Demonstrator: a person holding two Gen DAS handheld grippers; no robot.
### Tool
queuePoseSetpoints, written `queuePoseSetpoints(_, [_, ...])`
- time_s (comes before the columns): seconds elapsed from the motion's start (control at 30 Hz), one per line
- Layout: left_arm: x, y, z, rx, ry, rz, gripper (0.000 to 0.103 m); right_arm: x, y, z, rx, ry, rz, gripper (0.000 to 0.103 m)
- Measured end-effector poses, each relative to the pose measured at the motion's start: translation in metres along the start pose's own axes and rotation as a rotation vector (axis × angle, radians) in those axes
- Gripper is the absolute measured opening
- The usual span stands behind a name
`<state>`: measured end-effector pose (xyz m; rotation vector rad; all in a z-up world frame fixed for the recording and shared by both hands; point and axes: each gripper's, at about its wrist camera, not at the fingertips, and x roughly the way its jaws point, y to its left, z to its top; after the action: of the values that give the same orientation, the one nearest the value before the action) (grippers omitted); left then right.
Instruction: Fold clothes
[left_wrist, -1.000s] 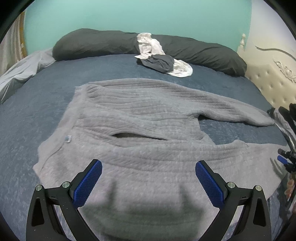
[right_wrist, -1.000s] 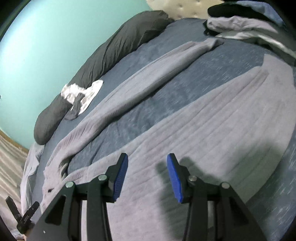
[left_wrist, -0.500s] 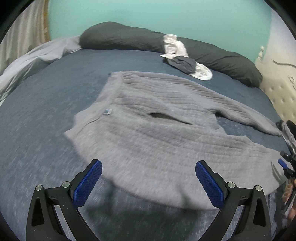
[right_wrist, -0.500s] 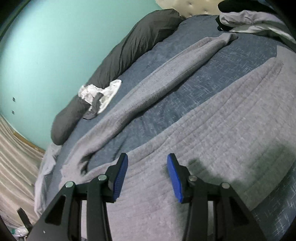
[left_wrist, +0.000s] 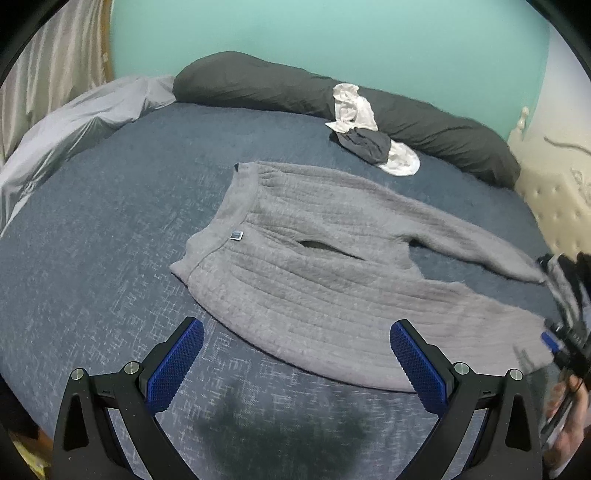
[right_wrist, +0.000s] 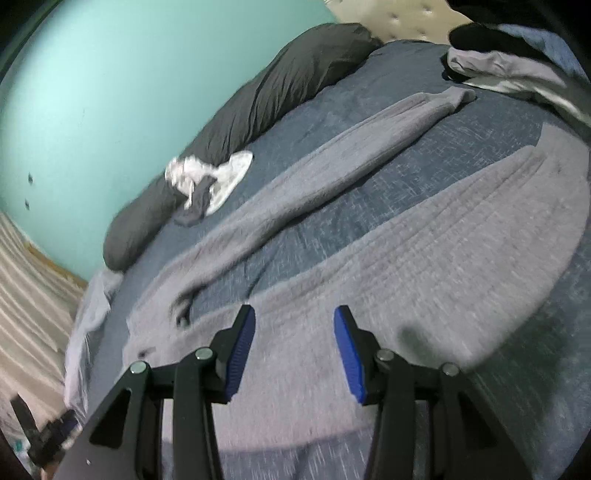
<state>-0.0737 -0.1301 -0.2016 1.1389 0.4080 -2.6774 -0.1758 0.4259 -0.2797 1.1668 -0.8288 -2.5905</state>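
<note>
Left wrist view shows your left hand-held gripper (left_wrist: 295, 360) open wide with nothing between its blue pads, hanging over bare bed (left_wrist: 110, 258) cover just short of the near edge of the grey sweater (left_wrist: 314, 280). The sweater lies spread flat in the middle of the bed, its ribbed hem towards the left side, a small label (left_wrist: 236, 235) showing near that hem, and one sleeve (left_wrist: 461, 236) stretched out towards the headboard (left_wrist: 554, 206) side. Laid out like this, it looks ready for a first fold, though no fold is made yet.

In the right wrist view your right hand-held gripper (right_wrist: 294, 354) is about half open and empty, poised above the broad body of the sweater without pinching it. The long sleeve (right_wrist: 332, 166) runs away from it towards a pile of other clothes (right_wrist: 509, 66) at the far corner by the headboard.

A dark bolster pillow (left_wrist: 369, 99) lies along the far edge against the teal wall, with a small heap of white and dark garments (left_wrist: 369, 140) resting against it, well apart from the sweater, probably waiting their turn. A pale sheet (left_wrist: 74, 129) is bunched at the far left corner.

Judging from this, you probably want each gripper on a sleeve or hem edge next; the knit is soft and floppy, so pinch close to an edge.
</note>
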Motion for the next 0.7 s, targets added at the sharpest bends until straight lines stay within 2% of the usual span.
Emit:
queuePoseSetpoints(0.27, [-0.033,0.013,0.001,-0.039,-0.012,-0.013,0.103,-0.041,0.018,0.002,-0.089,0.078,-0.025,0.045])
queuePoseSetpoints(0.5, [-0.057,0.027,0.002,-0.014,-0.03,-0.008,0.103,-0.083,0.02,0.005,-0.106,0.062,-0.053,0.046])
queuePoseSetpoints(0.63, [-0.065,0.034,0.001,0.005,-0.024,-0.055,0.103,-0.098,0.018,0.005,-0.124,0.066,-0.071,0.048])
queuePoseSetpoints(0.7, [-0.066,0.038,-0.001,0.008,-0.018,-0.055,0.103,-0.104,0.015,0.005,-0.131,0.067,-0.081,0.048])
